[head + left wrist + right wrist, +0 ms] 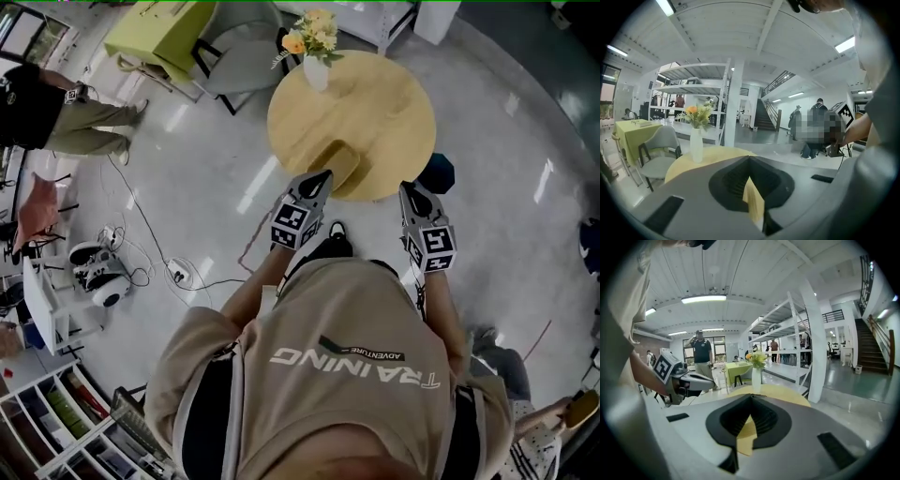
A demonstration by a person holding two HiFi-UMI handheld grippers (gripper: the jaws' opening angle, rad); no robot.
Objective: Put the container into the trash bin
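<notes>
A tan box-like container (339, 161) sits at the near edge of the round yellow table (384, 103). My left gripper (322, 176) is held just short of it, jaws together and empty. My right gripper (408, 188) hovers at the table's near right edge, also shut on nothing. A dark blue bin-like object (438, 173) stands on the floor by the table's right side, close to the right gripper. In the left gripper view my left gripper (750, 158) points over the table (717, 154); the container is hidden there. The right gripper view shows my right gripper (751, 396) and the left gripper's marker cube (665, 367).
A white vase with flowers (315, 52) stands at the table's far side. Grey chairs (234, 56) and a green-clothed table (164, 33) lie beyond. A person (56, 112) stands at the far left. Cables and devices (103, 272) litter the floor on the left.
</notes>
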